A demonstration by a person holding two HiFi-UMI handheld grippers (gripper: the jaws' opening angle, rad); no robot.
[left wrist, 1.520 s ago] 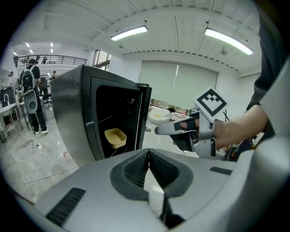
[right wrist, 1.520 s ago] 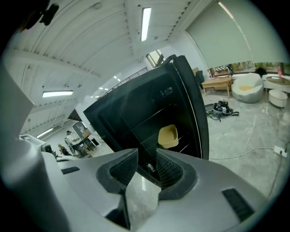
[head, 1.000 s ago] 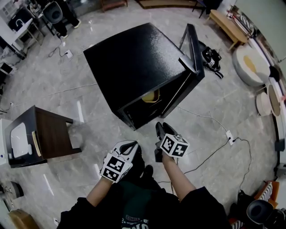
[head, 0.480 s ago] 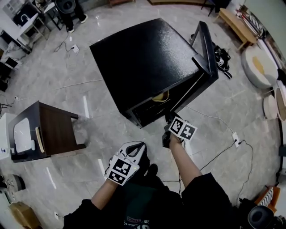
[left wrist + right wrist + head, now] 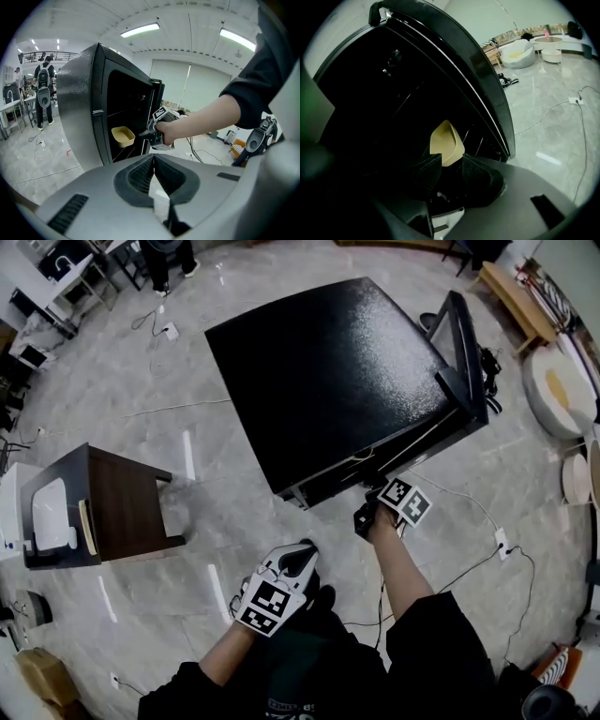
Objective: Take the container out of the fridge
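Since a second ago the right gripper (image 5: 367, 510) has gone forward from in front of the person's body to the open front of the black fridge (image 5: 328, 381), while the left gripper (image 5: 292, 566) has stayed low near the body. The right jaws are spread apart and empty, and the pale yellow container (image 5: 446, 143) sits on a wire shelf (image 5: 123, 151) inside the fridge, just ahead of their tips. The left jaws are pressed together with nothing between them, and the fridge door (image 5: 464, 352) stands open.
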